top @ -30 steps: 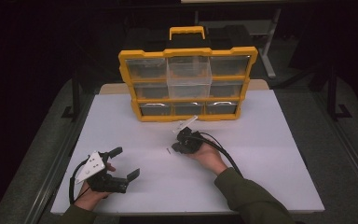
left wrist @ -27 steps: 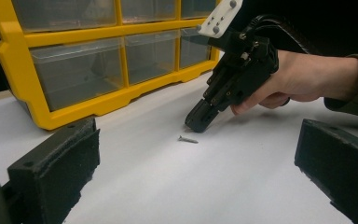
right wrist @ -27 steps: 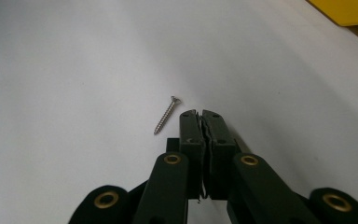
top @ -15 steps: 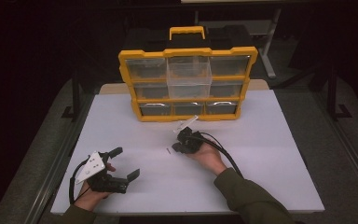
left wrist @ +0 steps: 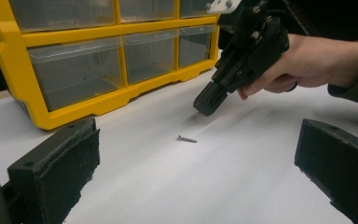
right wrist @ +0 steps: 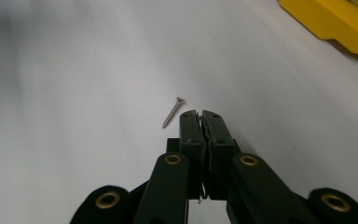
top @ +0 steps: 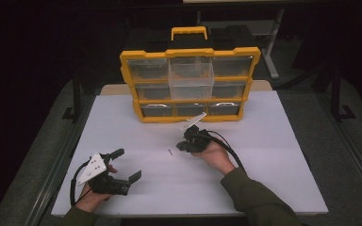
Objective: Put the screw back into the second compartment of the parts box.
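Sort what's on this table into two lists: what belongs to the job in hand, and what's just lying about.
In the job:
- screw, lying loose on the table
- right gripper, shut, its tips just beside the screw
- organizer, with one clear drawer pulled out

Lying about:
- left gripper, open, resting apart near the table edge

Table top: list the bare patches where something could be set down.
Free: the table to the right of the right gripper, and its left part beside the organizer. Crowded: the middle, where the screw lies, and around the left gripper.
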The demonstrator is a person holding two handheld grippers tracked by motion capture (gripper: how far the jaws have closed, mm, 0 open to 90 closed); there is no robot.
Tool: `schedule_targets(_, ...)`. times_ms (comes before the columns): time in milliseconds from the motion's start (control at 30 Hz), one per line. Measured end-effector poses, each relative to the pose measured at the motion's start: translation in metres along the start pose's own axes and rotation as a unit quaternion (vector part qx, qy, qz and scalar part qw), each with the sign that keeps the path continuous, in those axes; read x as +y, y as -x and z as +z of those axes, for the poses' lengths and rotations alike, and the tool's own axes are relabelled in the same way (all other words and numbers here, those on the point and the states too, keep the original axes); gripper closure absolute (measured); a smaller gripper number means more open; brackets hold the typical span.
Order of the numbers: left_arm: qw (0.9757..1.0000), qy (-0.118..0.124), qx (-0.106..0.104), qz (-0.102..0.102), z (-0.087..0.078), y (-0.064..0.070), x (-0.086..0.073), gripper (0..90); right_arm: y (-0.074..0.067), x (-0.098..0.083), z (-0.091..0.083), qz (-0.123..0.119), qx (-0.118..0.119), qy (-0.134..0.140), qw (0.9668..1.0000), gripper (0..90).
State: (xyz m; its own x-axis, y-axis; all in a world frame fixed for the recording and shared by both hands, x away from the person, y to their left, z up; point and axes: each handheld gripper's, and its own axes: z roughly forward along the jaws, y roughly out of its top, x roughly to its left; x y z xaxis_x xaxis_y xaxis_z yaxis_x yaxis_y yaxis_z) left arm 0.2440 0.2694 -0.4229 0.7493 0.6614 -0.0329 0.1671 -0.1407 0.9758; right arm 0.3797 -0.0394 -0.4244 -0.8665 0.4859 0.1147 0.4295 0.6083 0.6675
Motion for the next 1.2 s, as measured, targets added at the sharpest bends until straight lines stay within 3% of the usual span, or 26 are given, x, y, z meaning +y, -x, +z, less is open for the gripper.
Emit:
schedule_targets(300,1.0000,0.001,0.000,0.001,0.000,0.000,0.000,0.0,0.002,0.000,-0.026,0.007,0.004,0.009,0.9999,87.4)
schedule_targets(433,1.0000,0.001,0.001,0.000,-0.001,0.000,0.000,0.0,0.004,-0.001,-0.039,0.021,0.009,0.015,0.9996,87.5)
schedule_targets(900,1.0000,0.001,0.000,0.000,-0.001,0.000,0.000,0.0,0.016,-0.006,-0.080,0.021,0.005,0.030,0.9993,87.4)
schedule_targets(1200,1.0000,0.001,0.001,0.000,-0.001,0.000,0.000,0.0,0.019,-0.007,-0.095,0.017,0.003,0.034,0.9993,87.4)
